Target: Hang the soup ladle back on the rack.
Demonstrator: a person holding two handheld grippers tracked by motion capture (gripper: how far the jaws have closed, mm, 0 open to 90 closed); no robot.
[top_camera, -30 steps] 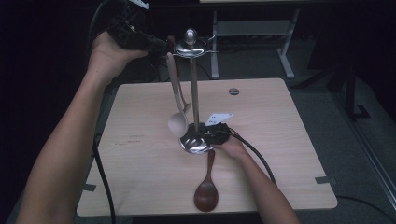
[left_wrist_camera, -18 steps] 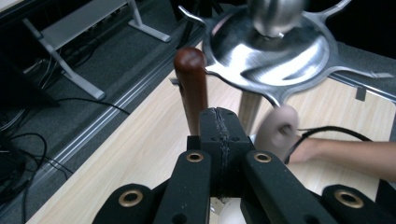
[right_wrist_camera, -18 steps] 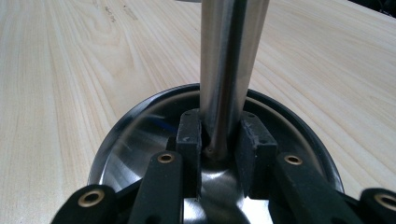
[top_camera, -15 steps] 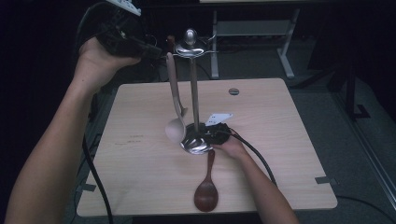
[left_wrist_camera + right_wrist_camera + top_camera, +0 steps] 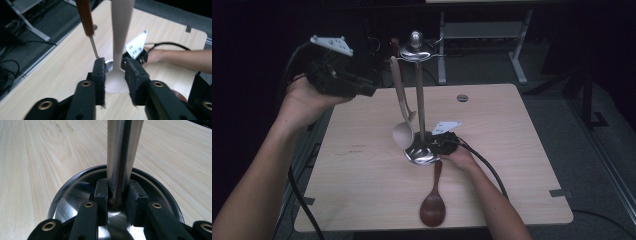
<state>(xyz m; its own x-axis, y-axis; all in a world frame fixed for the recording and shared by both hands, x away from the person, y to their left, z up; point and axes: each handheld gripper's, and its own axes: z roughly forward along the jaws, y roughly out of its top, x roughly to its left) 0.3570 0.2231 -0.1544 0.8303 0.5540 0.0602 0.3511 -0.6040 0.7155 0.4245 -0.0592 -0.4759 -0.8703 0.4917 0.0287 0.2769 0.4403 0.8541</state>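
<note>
The stand's pole (image 5: 122,157) is clamped by the right gripper (image 5: 117,195); the pale spoon (image 5: 403,131) hangs, seemingly untouched, beyond the left gripper (image 5: 115,75), just opened.

Overhead cam; two gripper-mounted close-ups.

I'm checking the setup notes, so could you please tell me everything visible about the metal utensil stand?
The metal utensil stand is shiny steel: a round dished base, an upright pole and a knobbed top with hooks. It stands near the middle of the wooden table. A pale spoon hangs from a hook, bowl down. The right gripper has its jaws closed on the pole just above the base.
</note>
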